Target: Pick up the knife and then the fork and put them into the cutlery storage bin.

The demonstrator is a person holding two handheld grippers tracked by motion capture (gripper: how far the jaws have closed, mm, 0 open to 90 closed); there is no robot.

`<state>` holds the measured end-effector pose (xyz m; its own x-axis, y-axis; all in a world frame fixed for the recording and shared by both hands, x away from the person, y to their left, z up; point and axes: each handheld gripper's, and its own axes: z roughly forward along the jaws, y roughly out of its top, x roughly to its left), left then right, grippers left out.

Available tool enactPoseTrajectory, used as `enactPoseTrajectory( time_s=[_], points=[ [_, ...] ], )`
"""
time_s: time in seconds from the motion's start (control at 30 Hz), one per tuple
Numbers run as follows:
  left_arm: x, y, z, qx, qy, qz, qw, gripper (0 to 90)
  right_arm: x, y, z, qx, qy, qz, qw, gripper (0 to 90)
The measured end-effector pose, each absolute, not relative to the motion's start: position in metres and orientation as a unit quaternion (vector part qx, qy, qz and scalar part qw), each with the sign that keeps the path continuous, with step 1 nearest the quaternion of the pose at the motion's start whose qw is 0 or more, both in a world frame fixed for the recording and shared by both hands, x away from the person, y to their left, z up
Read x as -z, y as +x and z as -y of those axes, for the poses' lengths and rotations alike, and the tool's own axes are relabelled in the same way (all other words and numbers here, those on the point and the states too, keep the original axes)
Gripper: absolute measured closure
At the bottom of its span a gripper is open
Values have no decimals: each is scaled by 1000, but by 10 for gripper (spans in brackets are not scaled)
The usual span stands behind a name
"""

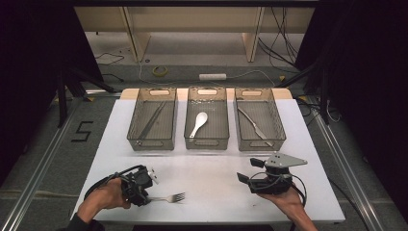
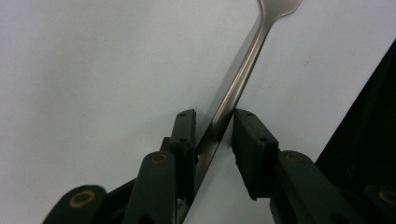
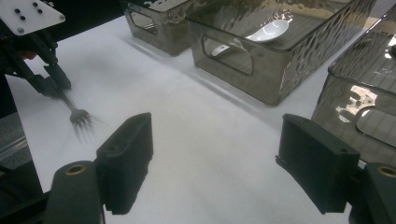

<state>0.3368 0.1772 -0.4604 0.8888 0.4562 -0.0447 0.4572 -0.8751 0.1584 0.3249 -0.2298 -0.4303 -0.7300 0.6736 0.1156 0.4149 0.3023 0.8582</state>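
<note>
A metal fork (image 1: pixel 168 198) lies on the white table top near the front left, tines pointing right. My left gripper (image 1: pixel 146 197) is down at its handle. In the left gripper view the fork's handle (image 2: pixel 238 79) runs between the two jaws of the left gripper (image 2: pixel 214 123); a thin gap shows on one side, so the pads sit close around it without clamping. My right gripper (image 1: pixel 250 171) rests at the front right, wide open and holding nothing (image 3: pixel 215 163). From there I see the fork (image 3: pixel 77 114) and the left gripper (image 3: pixel 56 86) far off to the left.
Three clear bins stand in a row at the back: the left bin (image 1: pixel 139 120) holds a long thin utensil, the middle bin (image 1: pixel 207 144) a white spoon (image 1: pixel 198 124), the right bin (image 1: pixel 280 126) a knife (image 1: pixel 253 126). The table's front edge is close to both hands.
</note>
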Motion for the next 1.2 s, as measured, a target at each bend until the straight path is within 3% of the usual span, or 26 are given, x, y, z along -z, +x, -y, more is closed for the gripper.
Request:
enactPoseTrajectory(
  time_s=[0.57,1.2],
  points=[
    [460,335,-176,-3,976,-211,57,717,430,324,230,-481,344,-795,135,271],
    [460,335,-175,0,983,-174,64,808,431,325,230,-478,343,-798,132,271]
  ],
)
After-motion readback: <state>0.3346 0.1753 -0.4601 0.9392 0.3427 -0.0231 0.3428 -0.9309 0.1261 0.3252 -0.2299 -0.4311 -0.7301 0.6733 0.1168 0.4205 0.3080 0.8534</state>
